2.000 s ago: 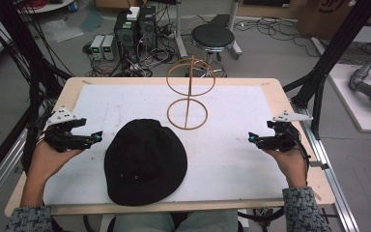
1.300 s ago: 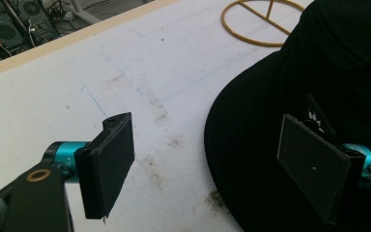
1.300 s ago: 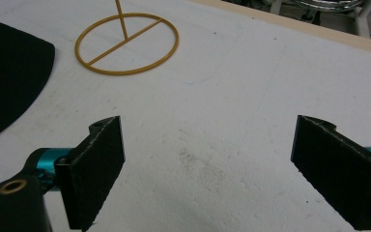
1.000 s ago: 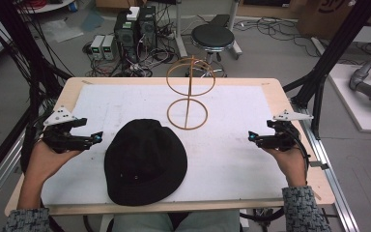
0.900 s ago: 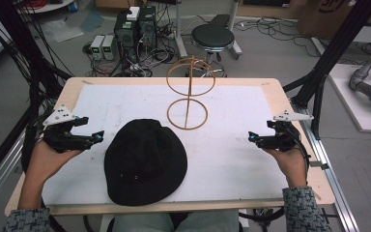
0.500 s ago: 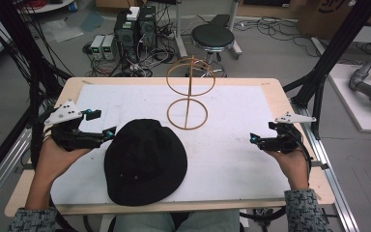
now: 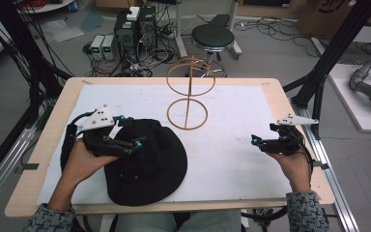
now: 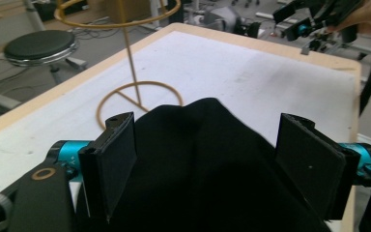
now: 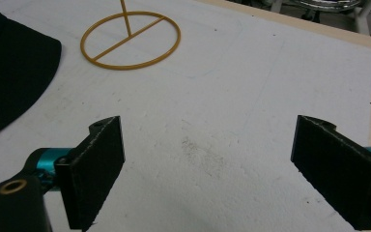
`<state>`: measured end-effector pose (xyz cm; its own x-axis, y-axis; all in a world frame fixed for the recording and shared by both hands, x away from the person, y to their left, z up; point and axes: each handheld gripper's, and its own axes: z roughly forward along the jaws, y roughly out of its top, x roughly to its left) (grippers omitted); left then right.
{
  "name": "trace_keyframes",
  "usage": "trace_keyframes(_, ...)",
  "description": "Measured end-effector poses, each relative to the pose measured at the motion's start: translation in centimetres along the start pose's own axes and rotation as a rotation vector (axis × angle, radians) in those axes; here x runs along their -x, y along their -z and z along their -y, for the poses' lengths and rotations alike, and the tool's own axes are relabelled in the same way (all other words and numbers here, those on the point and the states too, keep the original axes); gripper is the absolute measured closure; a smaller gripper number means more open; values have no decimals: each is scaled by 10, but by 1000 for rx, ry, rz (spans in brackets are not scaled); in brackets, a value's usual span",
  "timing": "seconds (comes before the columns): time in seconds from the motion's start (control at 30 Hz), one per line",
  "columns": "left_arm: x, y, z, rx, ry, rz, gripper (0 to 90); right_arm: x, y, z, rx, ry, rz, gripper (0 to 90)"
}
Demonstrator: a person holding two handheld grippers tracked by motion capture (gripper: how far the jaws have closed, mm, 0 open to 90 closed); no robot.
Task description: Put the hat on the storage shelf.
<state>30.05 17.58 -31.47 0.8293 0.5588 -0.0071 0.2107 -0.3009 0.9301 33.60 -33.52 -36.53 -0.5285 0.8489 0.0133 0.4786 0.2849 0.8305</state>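
A black bucket hat (image 7: 147, 166) lies crown up on the white mat (image 7: 241, 111), at the front left. My left gripper (image 7: 129, 131) hovers over the hat's left side, open, its jaws standing either side of the crown (image 8: 207, 145) with a gap at each pad. Behind the hat stands a thin golden hat stand (image 7: 189, 92) with a ring base and a ring top; its post (image 8: 132, 63) rises just past the hat. My right gripper (image 7: 263, 134) rests near the mat's right edge, open above bare mat (image 9: 207, 145). Hat brim (image 9: 9, 67) and stand base (image 9: 128, 35) lie far left of it.
The wooden table rim (image 7: 41, 150) frames the mat. Beyond the far edge are a black stool (image 7: 212, 36) and computer boxes (image 7: 130, 29) with cables. Black frame posts (image 7: 335, 53) rise at both sides. Bare mat lies between hat and right gripper.
My left gripper has moved right from the mat's left edge and now straddles the hat's crown. The right gripper has stayed in place. Hat and stand have not shifted.
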Motion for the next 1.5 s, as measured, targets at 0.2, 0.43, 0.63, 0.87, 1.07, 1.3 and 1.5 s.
trace_keyframes(0.2,0,-10,2,-14,14,18,258,-1,-1,2,-9,4,-4,115)
trace_keyframes(0.43,-2,-18,8,-54,15,26,316,1,3,3,0,2,5,115)
trace_keyframes(0.63,-2,-18,9,-62,14,46,452,0,2,3,0,-2,2,115)
trace_keyframes(0.87,-1,-18,11,-80,7,32,595,0,1,2,-2,3,1,115)
trace_keyframes(1.07,-1,-17,11,-86,-1,17,736,-1,-1,2,-7,7,-3,115)
trace_keyframes(1.3,-2,-15,11,-88,-26,-8,840,0,1,2,-3,3,-1,115)
trace_keyframes(1.5,-6,-7,9,-70,-29,-17,850,1,2,3,-2,-5,-3,115)
